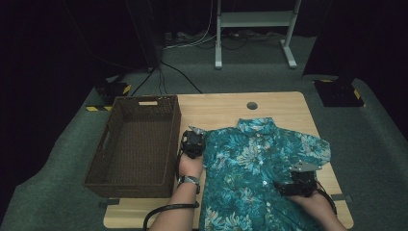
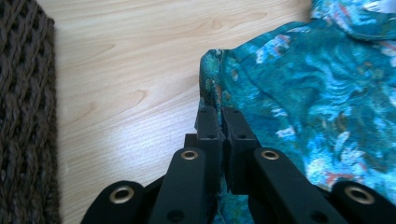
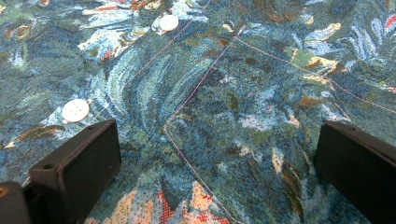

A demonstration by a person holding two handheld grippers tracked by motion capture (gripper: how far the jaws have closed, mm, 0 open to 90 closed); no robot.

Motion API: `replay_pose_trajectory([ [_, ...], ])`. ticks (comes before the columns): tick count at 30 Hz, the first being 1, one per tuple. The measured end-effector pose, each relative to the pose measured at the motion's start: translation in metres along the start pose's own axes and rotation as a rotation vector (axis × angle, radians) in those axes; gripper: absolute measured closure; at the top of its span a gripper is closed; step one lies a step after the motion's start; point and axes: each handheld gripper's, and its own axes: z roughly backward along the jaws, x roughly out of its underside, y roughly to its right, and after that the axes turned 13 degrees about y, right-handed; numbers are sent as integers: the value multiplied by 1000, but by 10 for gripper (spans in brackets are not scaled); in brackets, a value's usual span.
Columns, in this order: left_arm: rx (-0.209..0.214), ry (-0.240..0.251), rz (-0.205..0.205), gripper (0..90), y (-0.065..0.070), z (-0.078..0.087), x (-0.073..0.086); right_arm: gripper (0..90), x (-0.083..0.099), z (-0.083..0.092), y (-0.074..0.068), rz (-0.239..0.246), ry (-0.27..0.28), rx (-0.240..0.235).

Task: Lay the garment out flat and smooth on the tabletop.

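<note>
A teal floral short-sleeved shirt lies flat, front up, on the wooden table. At the shirt's left sleeve edge, my left gripper is shut on the fabric. In the left gripper view its jaws meet on a raised fold of the shirt, lifted a little off the wood. My right gripper rests over the shirt's lower right front. In the right gripper view it stands open, wide apart over the pocket stitching, with white buttons to its left.
A dark woven basket, empty inside, stands along the table's left side close to my left hand; its wall fills the left edge of the left gripper view. A round cable hole sits near the table's far edge. Bare wood separates basket and shirt.
</note>
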Motion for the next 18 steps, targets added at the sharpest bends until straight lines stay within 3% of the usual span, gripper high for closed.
replay_pose_trajectory([
  [12,67,24,-53,864,30,2,-15,6,0,0,0,1,1,-3],
  [18,100,10,-82,864,48,-4,-14,6,0,0,0,1,1,-5],
])
